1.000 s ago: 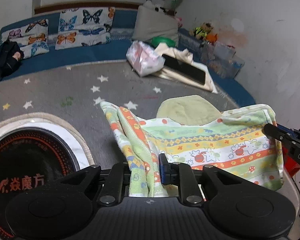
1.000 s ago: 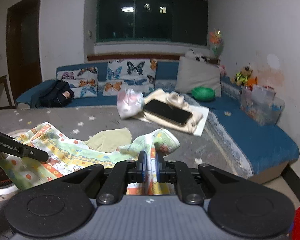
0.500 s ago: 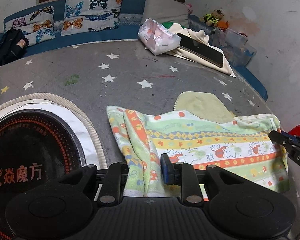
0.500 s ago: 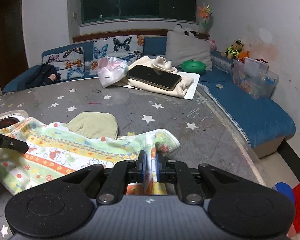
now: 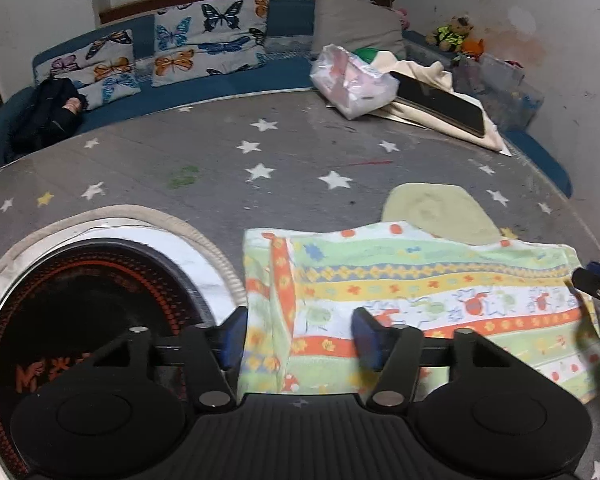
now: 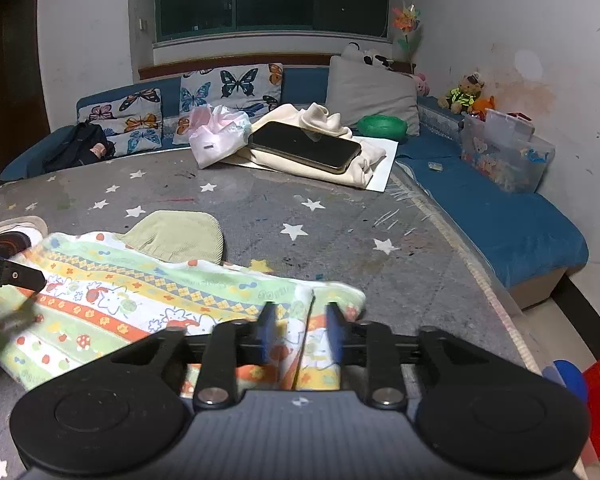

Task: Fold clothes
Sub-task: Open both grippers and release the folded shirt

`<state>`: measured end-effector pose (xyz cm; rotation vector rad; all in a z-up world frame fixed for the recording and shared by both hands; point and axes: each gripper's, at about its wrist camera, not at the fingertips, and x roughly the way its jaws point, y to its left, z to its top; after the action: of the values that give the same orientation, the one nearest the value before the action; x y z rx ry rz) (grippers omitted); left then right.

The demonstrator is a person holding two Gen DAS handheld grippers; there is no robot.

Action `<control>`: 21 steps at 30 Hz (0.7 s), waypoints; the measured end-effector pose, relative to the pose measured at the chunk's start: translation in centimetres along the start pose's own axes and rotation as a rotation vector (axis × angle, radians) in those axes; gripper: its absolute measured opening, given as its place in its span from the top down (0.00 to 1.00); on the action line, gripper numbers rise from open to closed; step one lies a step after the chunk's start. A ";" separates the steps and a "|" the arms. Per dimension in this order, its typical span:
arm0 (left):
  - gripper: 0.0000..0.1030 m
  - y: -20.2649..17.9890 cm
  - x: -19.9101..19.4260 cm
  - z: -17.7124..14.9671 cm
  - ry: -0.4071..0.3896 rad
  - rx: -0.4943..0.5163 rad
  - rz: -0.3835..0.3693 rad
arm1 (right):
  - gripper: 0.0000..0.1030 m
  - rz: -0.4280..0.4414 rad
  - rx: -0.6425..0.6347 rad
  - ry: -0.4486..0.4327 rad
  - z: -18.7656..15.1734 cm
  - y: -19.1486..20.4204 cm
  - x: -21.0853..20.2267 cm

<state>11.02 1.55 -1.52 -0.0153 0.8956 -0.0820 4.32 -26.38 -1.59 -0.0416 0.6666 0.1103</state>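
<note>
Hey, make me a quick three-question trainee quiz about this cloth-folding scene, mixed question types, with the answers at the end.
1. True or false: the left claw is clamped shut on the patterned cloth.
2. Multiple choice: what lies partly under the far edge of the patterned cloth? A) a pale green cloth B) a red mug C) a book
3. Fill in: the dark phone lies on a folded ____ garment.

Key
1. False: its jaws have just been opening and stand apart, with the cloth lying between them; the right claw has been opening too.
2. A, the pale green cloth.
3. Cream.
</note>
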 end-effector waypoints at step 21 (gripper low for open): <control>0.00 -2.4 -5.4 -4.8 -0.072 0.091 0.005 | 0.00 0.080 -0.030 -0.053 -2.9 4.3 -4.9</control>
<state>3.76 -0.28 -0.22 0.0684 0.8197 -0.1164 -1.81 -22.73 -0.81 -0.0403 0.6138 0.1980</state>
